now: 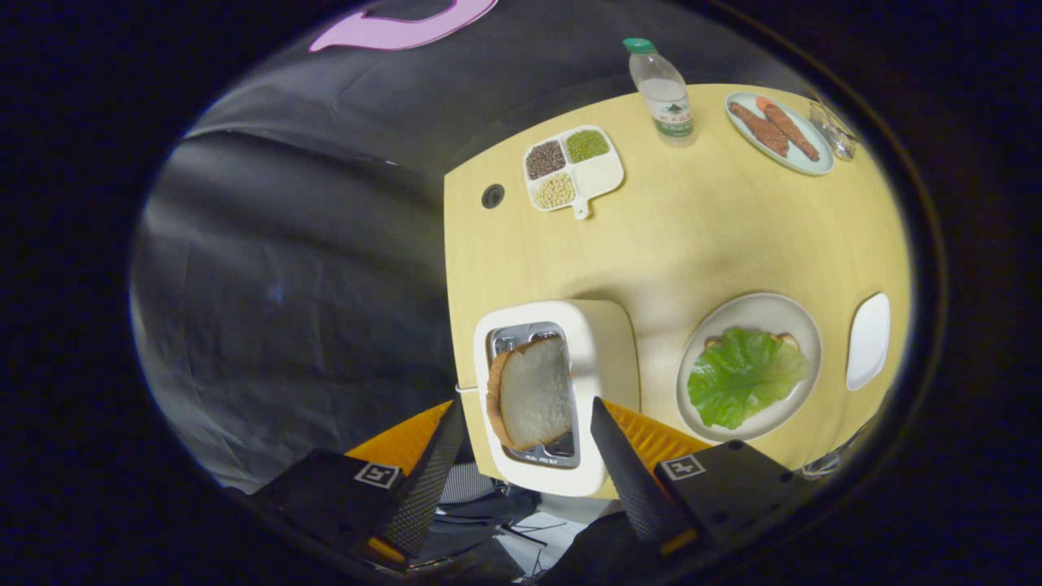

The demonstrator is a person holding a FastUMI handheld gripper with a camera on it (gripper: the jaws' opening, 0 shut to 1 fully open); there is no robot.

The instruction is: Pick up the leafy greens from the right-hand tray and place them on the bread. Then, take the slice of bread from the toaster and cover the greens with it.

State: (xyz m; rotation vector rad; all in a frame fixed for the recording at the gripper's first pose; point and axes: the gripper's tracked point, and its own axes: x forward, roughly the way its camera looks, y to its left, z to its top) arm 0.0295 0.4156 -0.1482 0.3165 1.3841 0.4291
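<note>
Hovering above toaster [562, 391], tongs [525, 431] spread wide, grasping nothing; bread slice [533, 391] upright in slot between fingers; leafy greens [745, 376] on plate [761, 313] beside toaster.

Sitting far back on the counter [692, 236]: divided dish [572, 168] holding three kinds of beans, water bottle [663, 94] standing upright, plate of sausages [777, 130] lying beside it.

I work in a staged booth kitchen: beyond my fingers, a wooden table [692, 236] with toaster [598, 358], backed by black cloth [285, 268].
</note>
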